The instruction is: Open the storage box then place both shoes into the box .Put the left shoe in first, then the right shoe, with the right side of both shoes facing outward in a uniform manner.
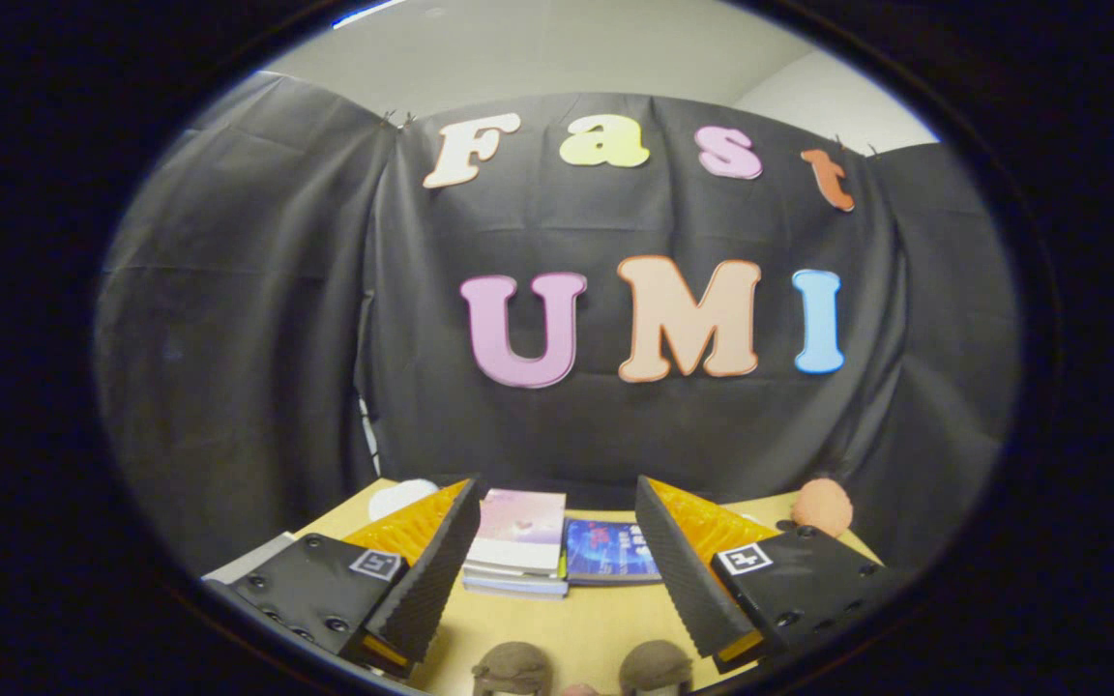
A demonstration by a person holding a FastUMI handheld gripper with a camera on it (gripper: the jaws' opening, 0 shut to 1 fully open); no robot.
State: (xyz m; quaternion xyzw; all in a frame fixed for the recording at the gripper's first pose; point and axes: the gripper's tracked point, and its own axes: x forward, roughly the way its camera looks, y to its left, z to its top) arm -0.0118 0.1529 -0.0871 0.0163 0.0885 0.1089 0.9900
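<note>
Black cloth wall (257,319) hangs all around in front of me, kinda wrinkly, draped in a few panels. Above it there's a pale ceiling (538,58), fairly evenly lit. Down low it's a light wooden table (586,623) running right up to the cloth.

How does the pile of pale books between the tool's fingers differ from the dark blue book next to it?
The tool is open and holds nothing. The pile of books is pale pink and several books high; the blue book is dark and lies single. Both lie flat on the wooden table, beyond the fingers.
</note>
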